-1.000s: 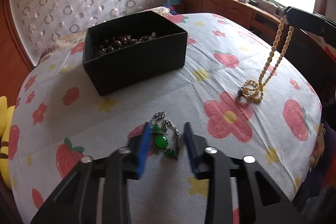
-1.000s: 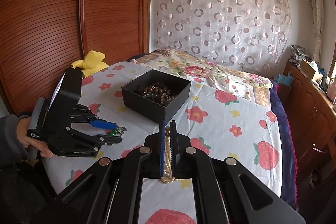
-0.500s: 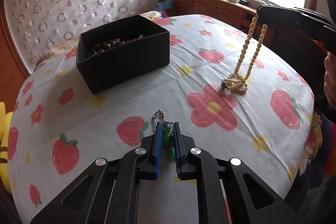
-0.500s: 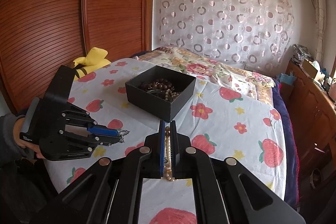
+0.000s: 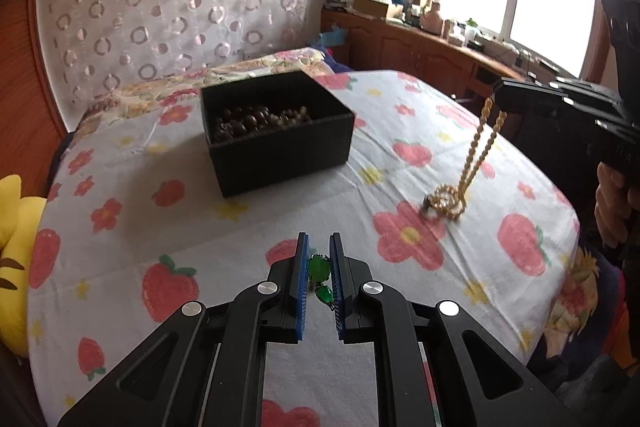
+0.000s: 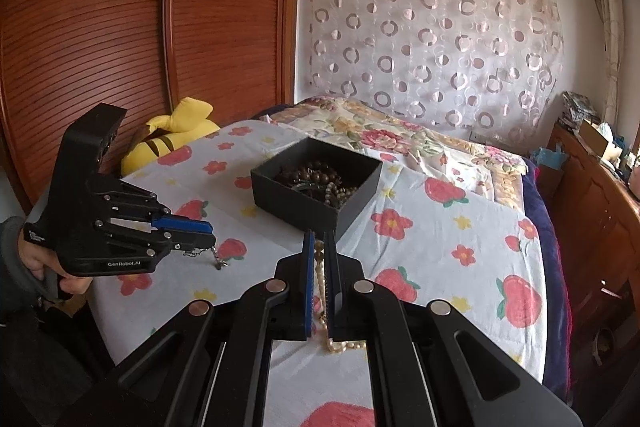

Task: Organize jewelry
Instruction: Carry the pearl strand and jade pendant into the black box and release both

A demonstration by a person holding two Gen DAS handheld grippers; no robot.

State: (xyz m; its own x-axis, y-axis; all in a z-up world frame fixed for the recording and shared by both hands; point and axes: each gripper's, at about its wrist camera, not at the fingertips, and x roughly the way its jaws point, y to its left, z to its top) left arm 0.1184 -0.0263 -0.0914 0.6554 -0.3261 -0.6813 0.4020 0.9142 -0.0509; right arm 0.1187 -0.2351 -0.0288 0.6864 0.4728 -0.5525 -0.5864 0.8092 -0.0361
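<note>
Since the earlier frame, left gripper (image 5: 318, 281) has clenched on green-stone bracelet (image 5: 319, 269) and lifted it clear of the tabletop (image 5: 240, 227). Right gripper (image 6: 319, 291) clamps pearl necklace (image 6: 320, 279), tail coiled on the cloth. Black box (image 5: 280, 151) lies at 12 o'clock from the left gripper, nearer to it.

Beads (image 5: 256, 119) in box (image 5: 280, 155) on bed (image 5: 200, 227)

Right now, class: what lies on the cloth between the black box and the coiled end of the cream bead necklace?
Nothing: in the left wrist view, only bare flowered tablecloth separates the black box from the necklace.
</note>
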